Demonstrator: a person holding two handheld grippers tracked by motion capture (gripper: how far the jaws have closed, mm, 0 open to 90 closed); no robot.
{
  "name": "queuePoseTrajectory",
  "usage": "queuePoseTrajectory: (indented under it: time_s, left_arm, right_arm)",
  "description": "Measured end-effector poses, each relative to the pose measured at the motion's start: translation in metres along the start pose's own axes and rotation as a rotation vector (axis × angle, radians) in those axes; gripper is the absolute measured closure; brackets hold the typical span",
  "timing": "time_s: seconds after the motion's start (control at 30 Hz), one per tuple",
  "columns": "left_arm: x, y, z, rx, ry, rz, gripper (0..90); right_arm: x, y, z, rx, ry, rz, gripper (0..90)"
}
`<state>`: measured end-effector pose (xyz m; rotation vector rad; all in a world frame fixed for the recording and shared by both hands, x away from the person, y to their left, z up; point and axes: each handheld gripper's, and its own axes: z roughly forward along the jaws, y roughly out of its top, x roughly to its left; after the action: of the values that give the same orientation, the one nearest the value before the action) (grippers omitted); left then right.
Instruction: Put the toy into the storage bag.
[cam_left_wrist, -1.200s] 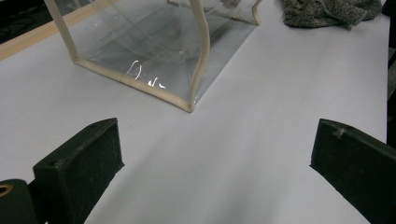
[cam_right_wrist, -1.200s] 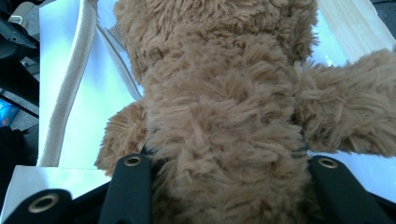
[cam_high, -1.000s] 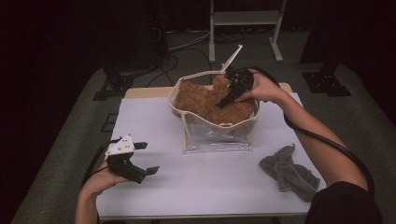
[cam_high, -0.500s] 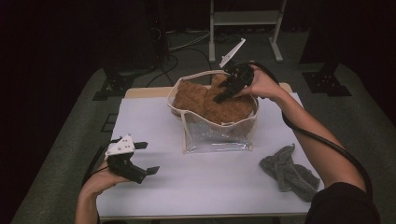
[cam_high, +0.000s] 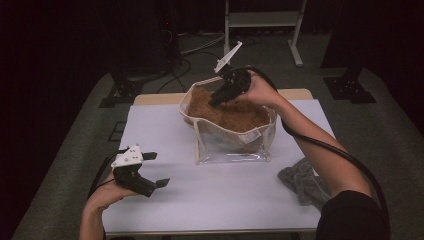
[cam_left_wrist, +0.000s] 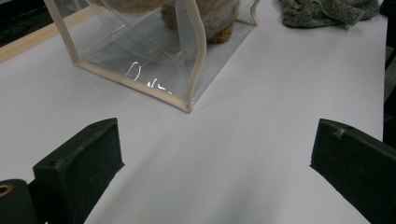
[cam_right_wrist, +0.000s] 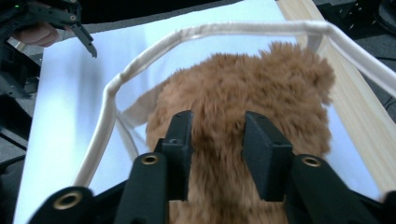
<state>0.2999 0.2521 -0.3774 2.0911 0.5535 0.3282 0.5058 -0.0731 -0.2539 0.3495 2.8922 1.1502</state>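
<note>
We have the right gripper (cam_right_wrist: 217, 154) down in the clear bag (cam_high: 231, 145) on the worktop (cam_high: 165, 135), its jaws just closing on the brown furry toy (cam_right_wrist: 243, 102) inside, which is not yet lifted out, while the left gripper (cam_high: 152, 170) waits spread wide.

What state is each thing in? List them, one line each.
Clear bag: upright on the table, mouth open, stuffed.
Brown furry fabric: inside the bag, pinched between the jaws.
Right tongs: just been closing, shut on the fabric.
Left tongs: open, nothing held.
Grey cloth: crumpled, lying loose on the table.
</note>
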Motion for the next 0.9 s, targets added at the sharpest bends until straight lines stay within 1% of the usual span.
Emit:
queuePoseTrajectory:
  time_s: [0.03, 0.07, 0.1, 0.13, 0.2, 0.23, 0.3, 0.33, 0.47, 0.53, 0.6, 0.63, 0.7, 0.73, 0.8, 0.9]
  left_arm:
    - [0.0, 0.0, 0.0, -0.006, 0.0, -0.005, 1.2]
    - [0.0, 0.0, -0.001, -0.009, 0.0, -0.006, 1.2]
    - [0.0, 0.0, -0.001, -0.009, -0.001, -0.007, 1.2]
    - [0.0, 0.0, -0.001, -0.009, -0.001, -0.007, 1.2]
    - [0.0, 0.0, 0.0, -0.003, -0.001, -0.005, 1.2]
    - [0.0, 0.0, 0.0, -0.002, -0.001, -0.004, 1.2]
    - [-0.001, 0.001, 0.001, -0.005, -0.005, -0.006, 1.2]
    - [-0.001, 0.002, 0.001, -0.006, -0.007, 0.002, 1.2]
    - [-0.001, 0.002, 0.003, -0.009, -0.009, -0.004, 1.2]
    - [-0.001, 0.002, 0.003, 0.0, -0.009, -0.003, 1.2]
    - [-0.001, 0.002, 0.004, -0.003, -0.011, 0.0, 1.2]
    - [-0.001, 0.003, 0.003, -0.007, -0.011, -0.001, 1.2]
    - [-0.001, 0.004, 0.003, -0.009, -0.009, 0.001, 1.2]
    - [-0.001, 0.004, 0.003, -0.013, -0.007, 0.002, 1.2]
    - [-0.001, 0.004, 0.002, -0.015, -0.006, 0.002, 1.2]
    - [0.0, 0.003, 0.001, -0.016, -0.005, 0.001, 1.2]
  right_arm:
    - [-0.002, 0.002, 0.004, -0.007, 0.008, 0.004, 66.1]
    - [-0.002, 0.002, 0.004, -0.007, 0.008, 0.004, 66.1]
    - [-0.003, 0.002, 0.008, -0.003, 0.005, 0.012, 70.0]
    - [-0.003, 0.001, 0.009, 0.003, 0.002, 0.011, 70.0]
    - [-0.004, 0.001, 0.011, 0.011, -0.001, 0.011, 72.8]
    - [-0.003, -0.001, 0.016, 0.028, 0.001, 0.017, 75.2]
    - [-0.003, -0.002, 0.018, 0.038, 0.002, 0.017, 76.1]
    - [-0.003, -0.005, 0.024, 0.078, 0.004, 0.015, 78.6]
    - [-0.004, -0.007, 0.025, 0.075, 0.016, 0.028, 78.5]
    - [-0.004, -0.006, 0.022, 0.067, 0.015, 0.032, 76.9]
    - [-0.003, -0.006, 0.017, 0.05, 0.019, 0.035, 74.1]
    - [-0.002, -0.007, 0.012, 0.031, 0.02, 0.035, 70.2]
    - [-0.001, -0.007, 0.01, 0.026, 0.02, 0.037, 69.6]
    - [-0.001, -0.01, 0.005, 0.02, 0.016, 0.04, 66.5]
    - [0.0, -0.01, 0.003, 0.013, 0.019, 0.044, 65.4]
    - [0.003, -0.015, -0.006, -0.009, 0.029, 0.055, 61.6]
